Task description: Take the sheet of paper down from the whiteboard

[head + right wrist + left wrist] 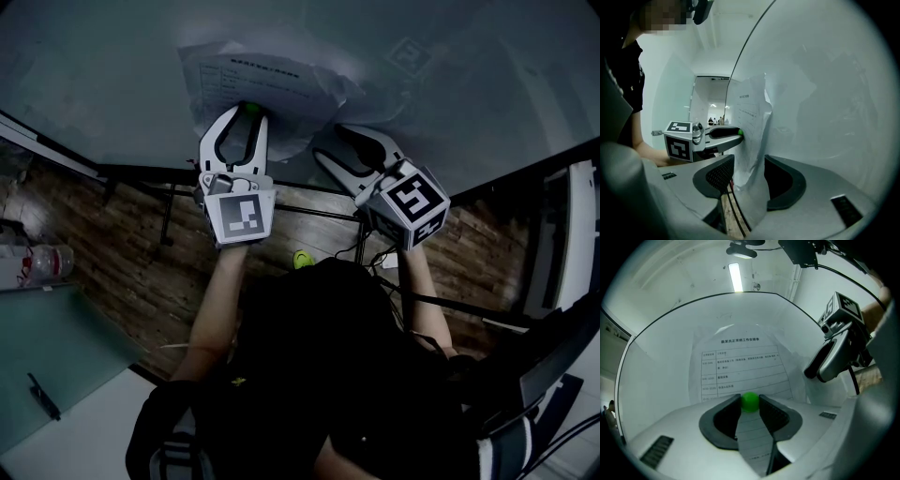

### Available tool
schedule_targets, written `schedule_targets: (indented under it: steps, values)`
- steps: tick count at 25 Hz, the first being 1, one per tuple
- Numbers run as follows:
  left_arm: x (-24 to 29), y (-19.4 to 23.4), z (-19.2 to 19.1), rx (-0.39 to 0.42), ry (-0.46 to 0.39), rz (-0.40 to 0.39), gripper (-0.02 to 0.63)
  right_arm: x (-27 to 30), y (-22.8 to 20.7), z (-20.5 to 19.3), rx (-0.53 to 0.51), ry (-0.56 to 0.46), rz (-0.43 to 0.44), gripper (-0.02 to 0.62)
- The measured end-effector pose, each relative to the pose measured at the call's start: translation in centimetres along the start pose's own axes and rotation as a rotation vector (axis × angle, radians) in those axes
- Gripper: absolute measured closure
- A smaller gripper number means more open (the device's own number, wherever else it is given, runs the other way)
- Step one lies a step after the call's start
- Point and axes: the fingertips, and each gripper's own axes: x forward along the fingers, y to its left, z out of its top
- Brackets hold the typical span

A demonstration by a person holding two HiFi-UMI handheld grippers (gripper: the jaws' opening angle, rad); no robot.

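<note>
A printed sheet of paper hangs crumpled on the whiteboard, pinned near its lower edge by a round green magnet. My left gripper points at the board. In the left gripper view its jaw tips touch both sides of the green magnet, over the paper. My right gripper is at the sheet's lower right edge. In the right gripper view its jaws stand wide apart, with the paper's loose edge between them. The left gripper shows beyond.
The board's black stand stands on a wooden floor. A plastic bottle and a pen lie on a table at the left. A ceiling light shows above the board.
</note>
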Motion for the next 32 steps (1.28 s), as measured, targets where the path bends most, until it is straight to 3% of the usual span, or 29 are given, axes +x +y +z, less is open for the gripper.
schedule_targets:
  steps: [8, 19, 32]
  values:
    - [-0.1, -0.1, 0.0, -0.002, 0.011, -0.004, 0.463, 0.7, 0.9, 1.0, 0.076, -0.072, 0.088, 0.397]
    - [-0.3, 0.0, -0.1, -0.004, 0.012, 0.003, 0.463, 1.6, 2.1, 2.0, 0.09, -0.134, 0.191, 0.399]
    - [-0.2, 0.0, -0.2, -0.003, 0.022, 0.018, 0.463, 2.8, 2.0, 2.7, 0.069, -0.167, 0.187, 0.469]
